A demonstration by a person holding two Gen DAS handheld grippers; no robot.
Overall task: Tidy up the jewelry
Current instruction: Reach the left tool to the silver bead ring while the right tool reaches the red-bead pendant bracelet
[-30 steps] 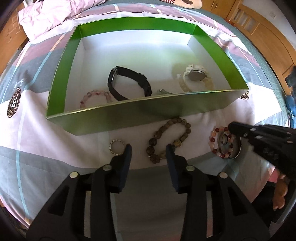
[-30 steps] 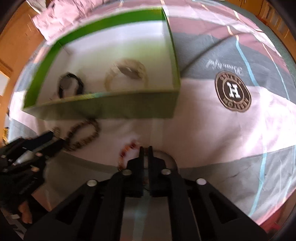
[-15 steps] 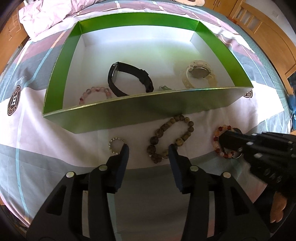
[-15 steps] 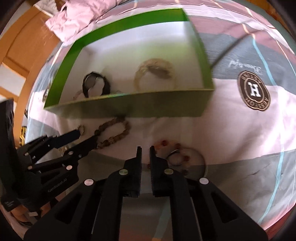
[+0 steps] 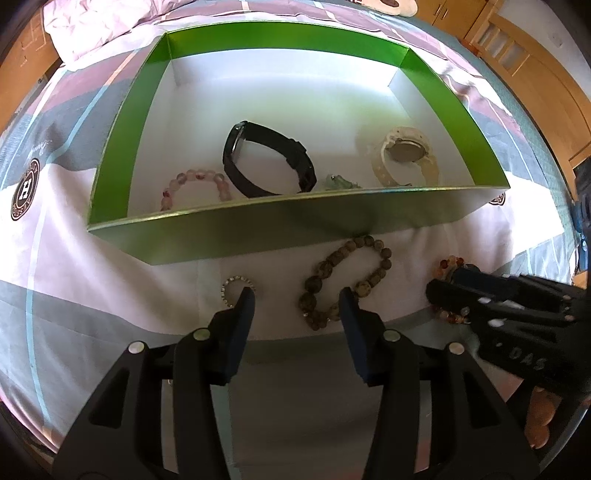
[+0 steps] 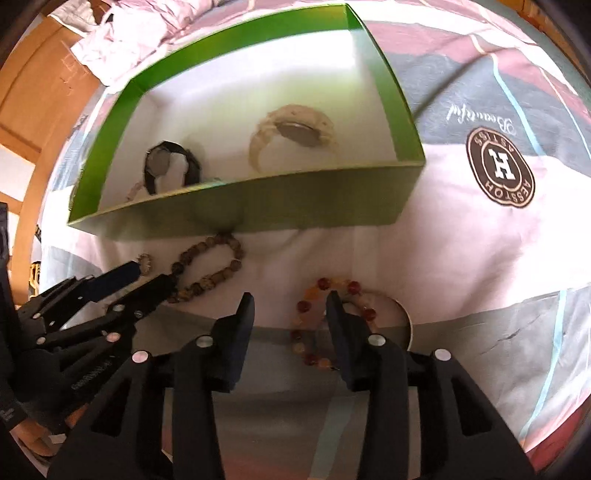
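Observation:
A green box [image 5: 221, 232] [image 6: 258, 206] on the bed holds a black watch [image 5: 269, 162], a cream watch [image 5: 404, 155] [image 6: 295, 133], a pink bead bracelet [image 5: 195, 184] and a small green piece [image 5: 338, 181]. In front of it lie a small silver ring [image 5: 238, 286], a brown bead bracelet [image 5: 343, 280] [image 6: 210, 267] and a red-orange bead bracelet [image 6: 325, 321] on a round metal lid [image 6: 400, 317]. My left gripper [image 5: 297, 299] is open over the brown bracelet's near end. My right gripper [image 6: 290, 302] is open around the red-orange bracelet's left part.
The bedspread [image 6: 480, 229] is white, grey and pink with round brown logos [image 6: 500, 168]. A crumpled pink quilt [image 5: 96, 22] lies behind the box. Wooden furniture [image 5: 535, 74] stands at the right.
My right gripper has opened from shut and moved left and down over the red-orange bracelet. My left gripper has crept forward and opened a little wider.

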